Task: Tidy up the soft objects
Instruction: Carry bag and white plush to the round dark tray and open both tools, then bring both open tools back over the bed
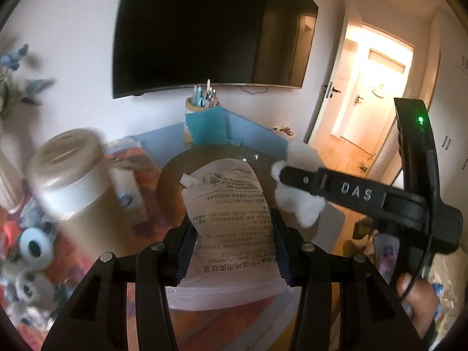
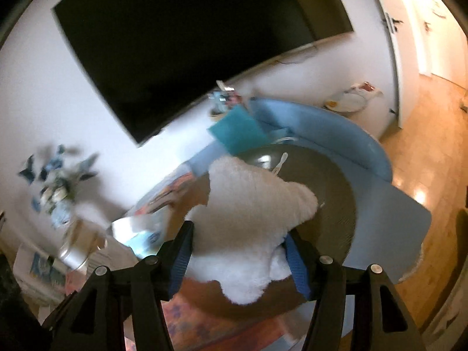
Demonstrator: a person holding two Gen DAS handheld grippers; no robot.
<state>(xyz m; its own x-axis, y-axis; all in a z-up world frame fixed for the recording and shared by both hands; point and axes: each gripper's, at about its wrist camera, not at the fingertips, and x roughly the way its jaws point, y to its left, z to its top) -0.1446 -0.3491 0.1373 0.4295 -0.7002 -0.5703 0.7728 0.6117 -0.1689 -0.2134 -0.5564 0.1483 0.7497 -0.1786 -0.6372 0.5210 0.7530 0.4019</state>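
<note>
Though blurred, right fingers [image 2: 238, 251] seemingly gripping white fluff [image 2: 251, 216]; left fingers [image 1: 232, 245], printed pouch [image 1: 231, 222].

The left gripper [image 1: 231, 234], black with blue ribbed pads, clamps a white plastic pouch printed with black text [image 1: 231, 213] by its two side edges. The pouch hangs above a round, dark, shallow dish [image 1: 172, 169]. To the right, the black right gripper [image 1: 280, 175] reaches in sideways, holding a fluffy white piece of stuffing [image 1: 301, 204] beside the pouch. A hand [image 1: 415, 295] grips its handle at lower right. On the left stands a blurred beige jar with a rounded lid [image 1: 70, 172]. Behind the dish, a teal folded cloth [image 1: 204, 128] leans in front of a cup of pens [image 1: 201, 101], below a large black wall-mounted screen [image 1: 204, 29].
</note>
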